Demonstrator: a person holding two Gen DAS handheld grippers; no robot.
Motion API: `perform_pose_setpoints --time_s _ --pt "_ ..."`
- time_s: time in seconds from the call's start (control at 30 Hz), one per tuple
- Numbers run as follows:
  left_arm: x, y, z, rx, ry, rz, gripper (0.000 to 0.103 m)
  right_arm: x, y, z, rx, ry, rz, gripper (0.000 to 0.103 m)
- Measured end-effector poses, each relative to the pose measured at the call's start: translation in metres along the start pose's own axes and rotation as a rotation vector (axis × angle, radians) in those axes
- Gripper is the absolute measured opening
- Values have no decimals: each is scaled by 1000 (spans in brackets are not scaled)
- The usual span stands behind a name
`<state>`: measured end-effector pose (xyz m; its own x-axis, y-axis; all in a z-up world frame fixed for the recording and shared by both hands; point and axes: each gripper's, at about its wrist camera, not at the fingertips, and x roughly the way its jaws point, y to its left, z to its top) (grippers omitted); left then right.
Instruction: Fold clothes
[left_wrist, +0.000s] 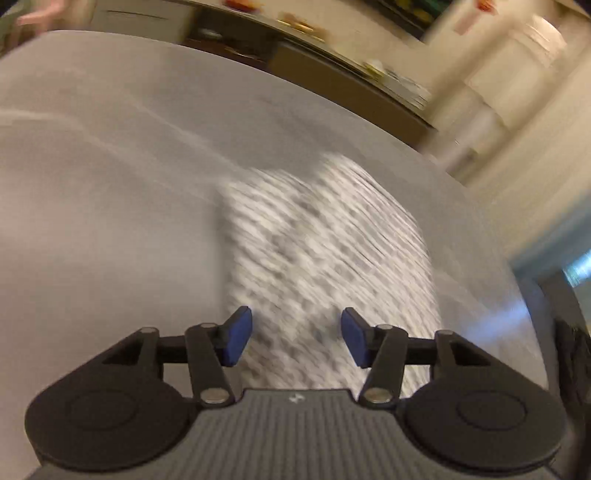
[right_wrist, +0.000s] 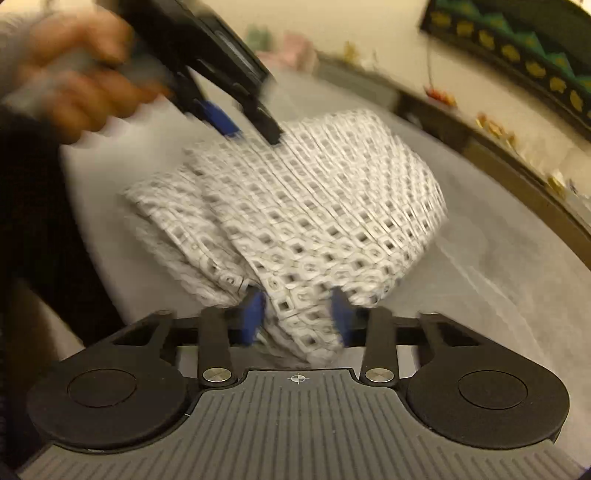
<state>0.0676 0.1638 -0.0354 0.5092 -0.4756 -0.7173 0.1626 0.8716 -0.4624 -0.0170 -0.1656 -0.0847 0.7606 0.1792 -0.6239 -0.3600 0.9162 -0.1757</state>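
Note:
A white garment with a grey square pattern (right_wrist: 314, 206) lies in loose folds on a grey bed sheet (right_wrist: 498, 295). My right gripper (right_wrist: 297, 317) has its blue pads partly apart with a bunch of the garment's near edge between them. My left gripper (left_wrist: 296, 339) is open and empty just above the garment (left_wrist: 325, 258), which is blurred by motion. The left gripper also shows in the right wrist view (right_wrist: 251, 133), held in a hand at the garment's far edge.
The grey sheet (left_wrist: 110, 221) spreads wide to the left. A dark wooden ledge (left_wrist: 351, 85) with small items runs behind the bed. Pale cupboards (left_wrist: 517, 74) stand at the right. A patterned cloth (right_wrist: 517, 44) hangs on the far wall.

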Motion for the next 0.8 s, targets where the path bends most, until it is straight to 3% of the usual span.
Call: perform_pose_setpoints --time_s 0.1,0.17,0.2,0.3,0.33,0.4,0.43,0.47,0.5,0.57,0.7,0.8 --pt "14 -46 -23 178 70 -159 53 21 -11 8 32 72 -104 32" --pt "16 -69 -36 300 66 -225 53 13 -35 0 152 89 -109 36" --pt "16 -76 -41 351 53 -219 53 3 -50 -7 236 90 -97 36" --pt "13 -83 -41 440 -1 -101 51 -25 -95 -27 485 93 -59 37" --pt "11 -82 -37 478 -20 -54 51 -32 -101 -31 556 90 -6 39" --pt "-2 -81 -34 599 -60 49 51 -38 -83 -25 655 69 240 45" --pt "-3 -82 -30 700 -74 105 51 -41 -74 -22 702 58 363 53" --pt "1 -87 -27 798 -80 158 51 -43 -61 -15 693 46 430 58" --pt "8 -84 -22 860 -59 171 51 -43 -42 -1 591 33 401 65" --pt "21 -77 -13 940 3 162 51 -41 -4 28 387 8 342 65" --pt "53 -51 -5 900 73 80 51 -22 43 50 59 17 179 52" --pt "63 -39 -4 871 81 99 43 -5 74 62 -176 32 49 47"
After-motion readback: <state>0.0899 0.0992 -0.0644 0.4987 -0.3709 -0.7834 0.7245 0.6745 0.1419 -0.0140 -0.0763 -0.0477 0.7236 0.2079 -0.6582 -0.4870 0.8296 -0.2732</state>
